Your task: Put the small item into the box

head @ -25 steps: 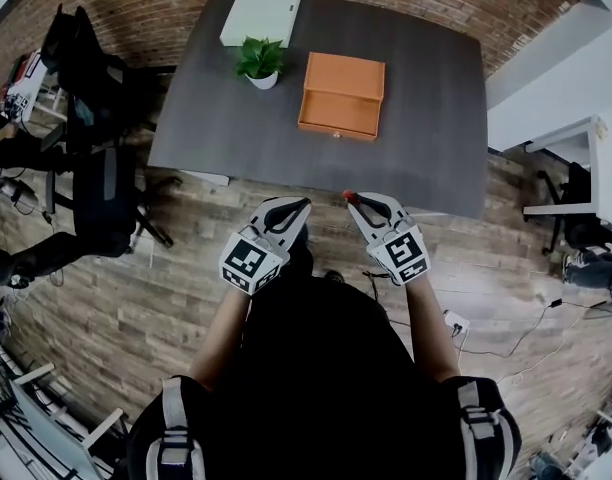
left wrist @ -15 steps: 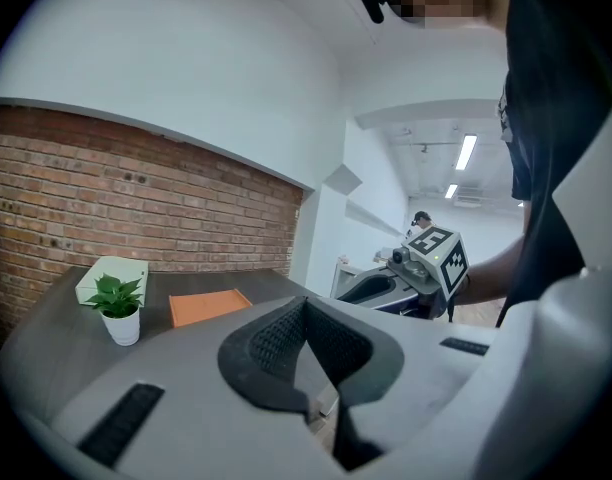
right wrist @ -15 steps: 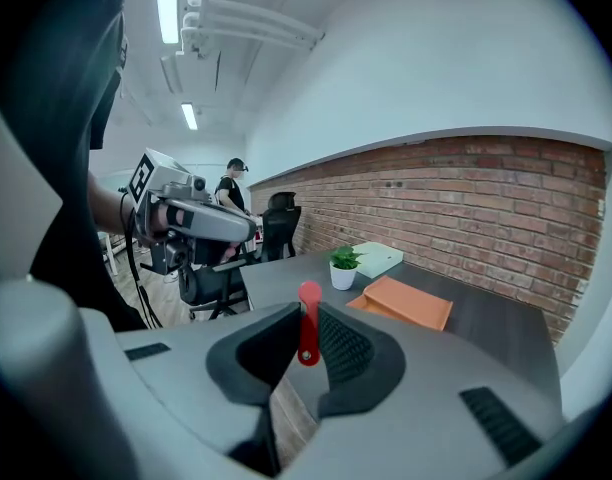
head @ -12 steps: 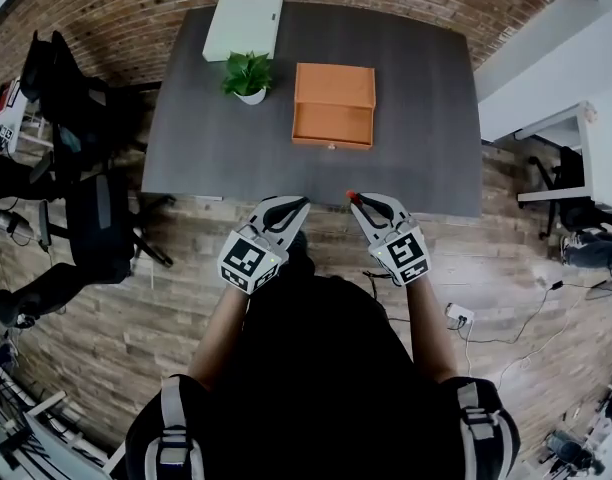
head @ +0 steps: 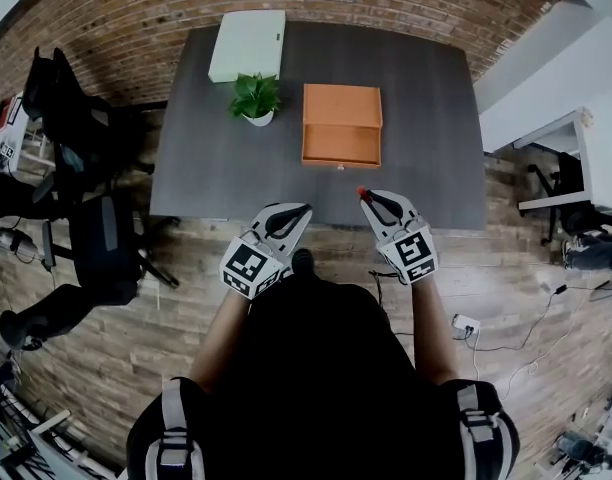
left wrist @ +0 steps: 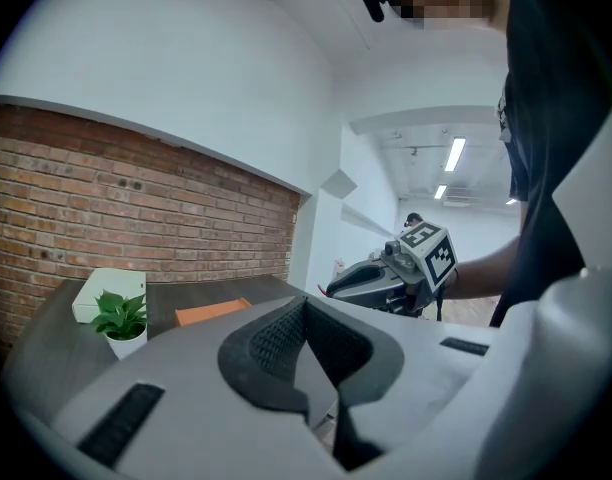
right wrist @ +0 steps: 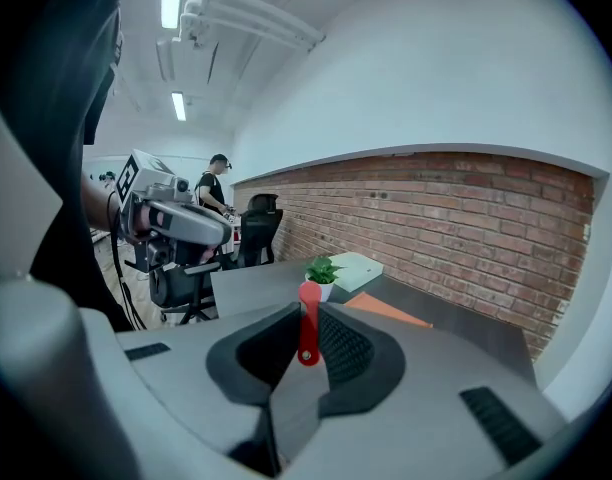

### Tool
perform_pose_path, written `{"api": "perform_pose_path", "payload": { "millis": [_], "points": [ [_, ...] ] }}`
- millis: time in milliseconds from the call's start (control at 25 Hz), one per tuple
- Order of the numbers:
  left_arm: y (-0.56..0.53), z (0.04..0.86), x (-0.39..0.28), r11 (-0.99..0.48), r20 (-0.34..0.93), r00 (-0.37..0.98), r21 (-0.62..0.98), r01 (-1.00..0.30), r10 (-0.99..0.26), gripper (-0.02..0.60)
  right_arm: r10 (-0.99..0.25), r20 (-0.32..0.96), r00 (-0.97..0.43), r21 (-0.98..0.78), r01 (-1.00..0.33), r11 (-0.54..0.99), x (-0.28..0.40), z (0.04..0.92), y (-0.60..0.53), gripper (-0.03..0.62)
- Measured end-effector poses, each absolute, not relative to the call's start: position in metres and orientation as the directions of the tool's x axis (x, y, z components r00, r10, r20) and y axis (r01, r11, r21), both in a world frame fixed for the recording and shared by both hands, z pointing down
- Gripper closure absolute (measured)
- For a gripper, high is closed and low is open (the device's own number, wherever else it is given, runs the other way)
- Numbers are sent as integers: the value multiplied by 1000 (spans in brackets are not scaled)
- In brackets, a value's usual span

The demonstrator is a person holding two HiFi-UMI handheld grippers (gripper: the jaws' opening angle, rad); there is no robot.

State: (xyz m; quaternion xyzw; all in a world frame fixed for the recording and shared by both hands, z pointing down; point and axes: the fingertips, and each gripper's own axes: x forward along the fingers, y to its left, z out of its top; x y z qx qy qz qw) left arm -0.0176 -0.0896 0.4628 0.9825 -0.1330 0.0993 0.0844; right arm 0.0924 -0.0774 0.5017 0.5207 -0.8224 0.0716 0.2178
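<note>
The small item (right wrist: 308, 326) is a thin red piece, standing upright between the pads of my right gripper (right wrist: 308, 313), which is shut on it. In the head view its red tip (head: 362, 192) shows at my right gripper (head: 365, 195), just over the table's front edge. The orange box (head: 342, 125) lies open-topped on the dark grey table (head: 206, 158), ahead of both grippers. My left gripper (head: 302, 208) is shut with nothing in it, level with the table's front edge. The box (right wrist: 386, 309) also lies beyond the right jaws.
A small potted plant (head: 256, 98) stands left of the orange box, and a white flat box (head: 247, 44) lies at the table's far left corner. Black office chairs (head: 81, 118) stand left of the table. A white desk (head: 576, 158) is at the right.
The table with the orange box has shifted slightly in the head view. Both grippers have risen toward the table's front edge, the right one still holding the red item.
</note>
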Motion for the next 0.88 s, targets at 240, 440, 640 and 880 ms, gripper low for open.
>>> {"api": "perform_pose_path", "payload": {
  "millis": [240, 440, 640, 880],
  "points": [
    [-97, 465, -26, -953, 209, 951, 151, -263, -229, 558, -826, 444, -346, 105, -896, 432, 83, 507, -79, 528],
    [-96, 471, -33, -954, 203, 956, 166, -248, -214, 558, -826, 460, -325, 113, -902, 418, 77, 512, -74, 528],
    [-96, 476, -36, -952, 194, 958, 180, -247, -212, 558, -816, 489, -308, 115, -905, 411, 78, 515, -66, 528],
    [-100, 479, -34, -948, 184, 958, 191, -255, -220, 558, -817, 486, -309, 113, -906, 409, 82, 515, -70, 528]
  ]
}}
